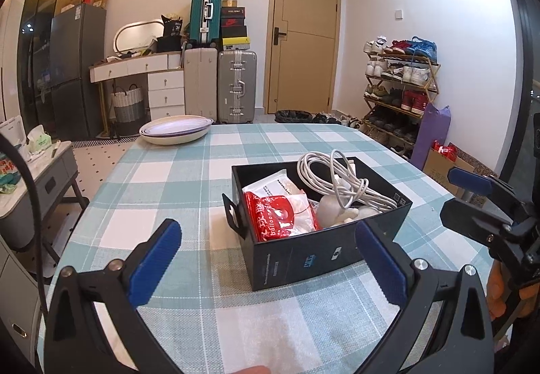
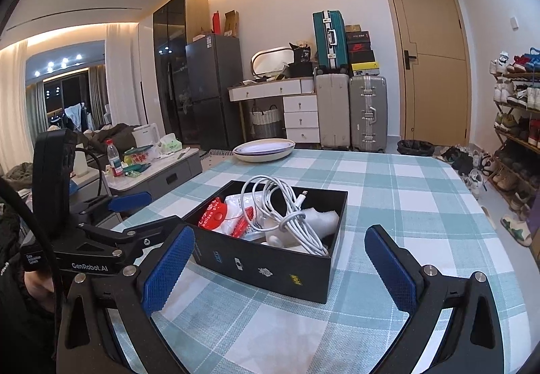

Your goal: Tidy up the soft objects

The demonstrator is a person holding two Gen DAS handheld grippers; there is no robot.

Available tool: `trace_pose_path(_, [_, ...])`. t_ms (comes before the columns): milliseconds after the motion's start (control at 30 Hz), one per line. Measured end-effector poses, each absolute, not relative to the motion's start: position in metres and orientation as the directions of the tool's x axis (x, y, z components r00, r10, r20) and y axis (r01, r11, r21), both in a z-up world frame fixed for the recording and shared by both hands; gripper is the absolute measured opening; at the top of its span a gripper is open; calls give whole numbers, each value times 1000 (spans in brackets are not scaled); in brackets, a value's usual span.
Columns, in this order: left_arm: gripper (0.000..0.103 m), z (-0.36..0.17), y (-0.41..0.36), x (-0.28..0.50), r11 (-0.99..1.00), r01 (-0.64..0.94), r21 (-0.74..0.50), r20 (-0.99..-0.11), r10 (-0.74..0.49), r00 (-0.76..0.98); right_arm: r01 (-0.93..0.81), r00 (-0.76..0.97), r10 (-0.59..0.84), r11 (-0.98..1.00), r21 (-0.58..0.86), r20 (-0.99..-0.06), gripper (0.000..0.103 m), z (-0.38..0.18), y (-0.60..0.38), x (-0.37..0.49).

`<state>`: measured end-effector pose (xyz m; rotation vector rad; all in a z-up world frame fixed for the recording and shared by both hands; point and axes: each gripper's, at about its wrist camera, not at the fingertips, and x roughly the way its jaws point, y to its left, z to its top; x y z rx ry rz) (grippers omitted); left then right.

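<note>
A black box sits mid-frame on the checked tablecloth, holding a white cable, a red packet and white wrapped bits. The left gripper and the right gripper both hover low before it, jaws spread wide, gripping nothing.

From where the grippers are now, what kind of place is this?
Most likely a lived-in apartment, a dining area by the entrance: a table with a checked tablecloth, a full shoe rack beside the door, and stacked suitcases.
</note>
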<state>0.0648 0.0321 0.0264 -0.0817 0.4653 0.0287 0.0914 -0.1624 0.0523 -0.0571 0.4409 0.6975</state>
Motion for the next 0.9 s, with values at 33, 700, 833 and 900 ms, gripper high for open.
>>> trace_pose_path(33, [103,25,32,64,996,-51,-70,-442,14,897,-632,678,609,769,97,-411,103,51,-163,92])
trace_pose_path(700, [103,22,31,60,997,-48,-64,-413,18,911,-619,686,588,781,81,-428,103,37,-160,95])
trace_pose_path(833, [103,23,30,58,997,-43,-62,-409,14,913,-616,689,586,783,80,-427,103,36,-159,96])
trace_pose_path(900, [103,23,29,58,997,-40,-59,-408,13,913,-614,691,584,785,80,-426,103,36,-160,96])
